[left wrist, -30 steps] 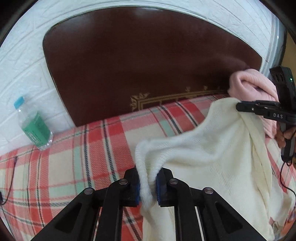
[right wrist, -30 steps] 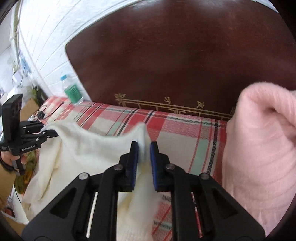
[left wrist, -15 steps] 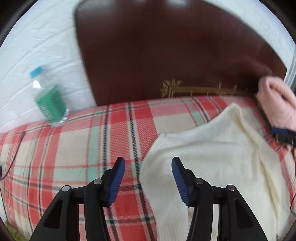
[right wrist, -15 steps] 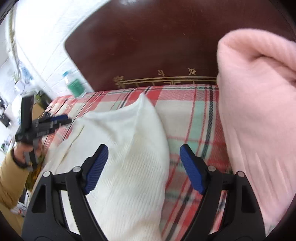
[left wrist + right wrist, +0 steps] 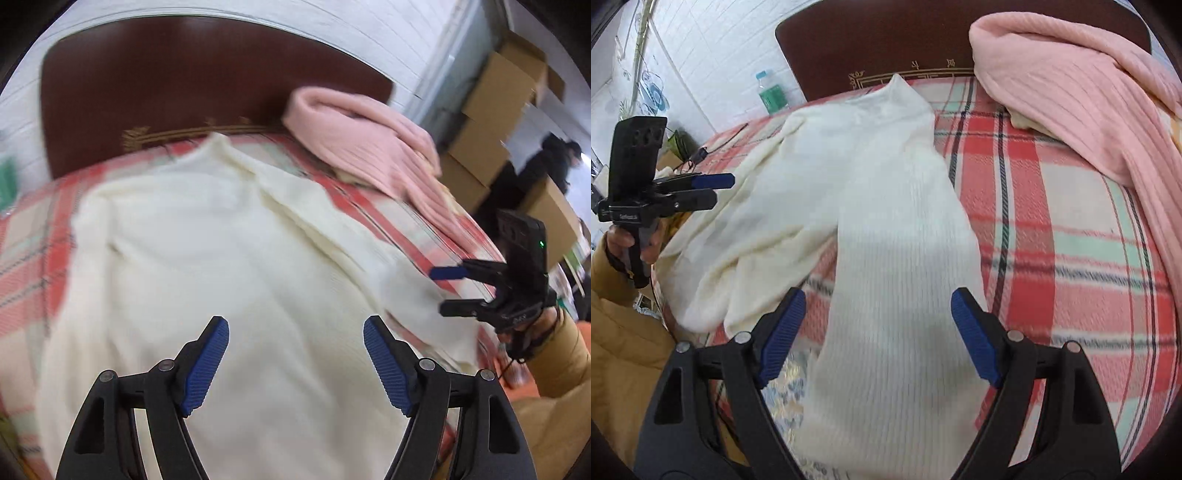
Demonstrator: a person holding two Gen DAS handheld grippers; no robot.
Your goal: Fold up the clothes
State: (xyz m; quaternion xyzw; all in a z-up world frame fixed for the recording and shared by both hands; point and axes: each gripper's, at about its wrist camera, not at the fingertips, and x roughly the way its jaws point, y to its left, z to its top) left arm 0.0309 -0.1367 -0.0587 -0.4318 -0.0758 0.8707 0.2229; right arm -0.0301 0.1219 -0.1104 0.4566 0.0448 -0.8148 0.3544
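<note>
A cream ribbed knit sweater [image 5: 886,206] lies spread on a red, mint and cream plaid bed cover [image 5: 1052,221], its neck pointing toward a dark brown headboard with gold trim [image 5: 871,44]. Its lower hem runs out of view at the bottom of both wrist views. The left gripper [image 5: 295,363] hangs over the sweater's body, blue-padded jaws spread wide and gripping nothing. The right gripper [image 5: 877,334] is likewise spread and empty, above one side of the sweater. A pink ribbed knit garment [image 5: 1089,103] is heaped at the cover's far right, partly cut off (its shape is unclear). A clear plastic bottle with a green label [image 5: 770,96] stands by the white wall. The left view is blurred; brown cardboard boxes [image 5: 491,110] show at its right.
</note>
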